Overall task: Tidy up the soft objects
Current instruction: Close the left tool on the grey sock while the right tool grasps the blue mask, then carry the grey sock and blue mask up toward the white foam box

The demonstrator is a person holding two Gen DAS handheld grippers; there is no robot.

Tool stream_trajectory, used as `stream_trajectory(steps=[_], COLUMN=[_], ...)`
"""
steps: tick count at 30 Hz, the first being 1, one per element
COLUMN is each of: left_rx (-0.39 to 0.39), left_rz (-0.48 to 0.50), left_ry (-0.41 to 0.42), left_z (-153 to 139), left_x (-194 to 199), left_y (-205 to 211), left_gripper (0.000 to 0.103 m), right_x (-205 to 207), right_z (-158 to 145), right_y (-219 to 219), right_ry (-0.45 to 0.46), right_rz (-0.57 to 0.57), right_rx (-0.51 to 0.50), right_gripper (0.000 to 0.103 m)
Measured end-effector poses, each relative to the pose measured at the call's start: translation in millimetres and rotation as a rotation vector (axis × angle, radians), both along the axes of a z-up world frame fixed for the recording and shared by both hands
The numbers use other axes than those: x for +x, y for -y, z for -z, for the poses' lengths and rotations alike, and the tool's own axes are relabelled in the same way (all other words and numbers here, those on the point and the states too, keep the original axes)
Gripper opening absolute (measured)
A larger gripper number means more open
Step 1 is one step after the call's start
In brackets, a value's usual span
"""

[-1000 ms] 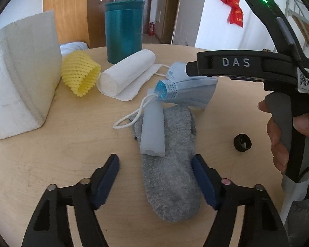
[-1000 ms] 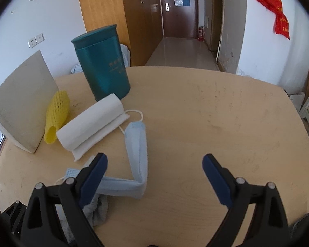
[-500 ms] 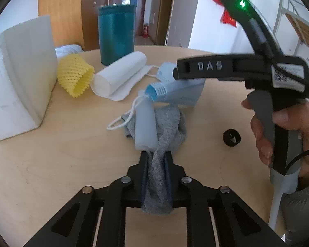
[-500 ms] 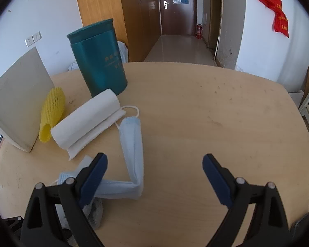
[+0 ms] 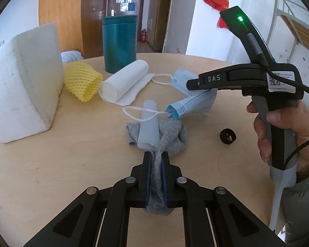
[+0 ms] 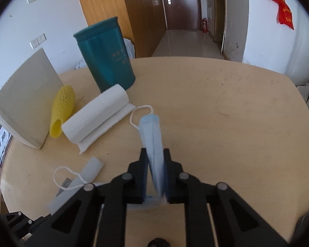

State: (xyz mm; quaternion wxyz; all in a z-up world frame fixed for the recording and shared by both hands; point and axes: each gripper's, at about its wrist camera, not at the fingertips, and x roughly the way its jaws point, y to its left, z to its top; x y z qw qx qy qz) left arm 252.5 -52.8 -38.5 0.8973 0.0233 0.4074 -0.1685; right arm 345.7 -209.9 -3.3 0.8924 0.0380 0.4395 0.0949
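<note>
- Only real container here is the teal canister, standing upright at the far side of the round wooden table. Can't see inside it from either camera. There's some light lettering on its side in the right wrist view, too small and blurry to read.
- The left gripper is clamped tight on the near end of the grey sock. The rest of the sock is bunched up on the table just ahead of the jaws.
- A pale grey tube lies across the sock, touching it.
- The right gripper has just snapped closed on the blue face mask, pinching it at its fold, so one half sticks out ahead of the jaws. One ear loop is draped over the pale tube.
- Readable writing: "DAS" in white letters on the side of the right gripper, as seen from the left wrist view. There's also a white sticker with a QR code further back on it, print too small to read.
- Other soft stuff near the canister: a white paper roll partly unrolled, a yellow foam net sleeve just beside it, and a big white foam block on the left.
- A small black ring-shaped thing sits on the table to the right of the sock, apart from it.
</note>
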Motion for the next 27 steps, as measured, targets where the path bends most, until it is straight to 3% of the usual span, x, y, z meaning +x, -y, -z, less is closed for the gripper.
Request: stream_trajectory(steps=[11, 18, 27], left_rx=[-0.018, -0.048, -0.038], left_rz=[0.005, -0.002, -0.046], left_ry=[0.063, 0.186, 0.193], left_z=[-21.6, -59.3, -62.3], left_x=[-19.0, -25.2, -23.3], left_y=[-9.2, -21.8, -35.2], left_gripper=[0.009, 0.009, 0.009], right_x=[-19.4, -29.4, -40.4], right_z=[-14.7, -27.7, -46.3], right_y=[-2.7, -4.4, -5.7], right_ry=[0.052, 0.101, 0.159], right_rz=[0.004, 0.01, 0.013], right_rx=[0.007, 0.007, -0.009], right_gripper=[0.011, 0.011, 0.011])
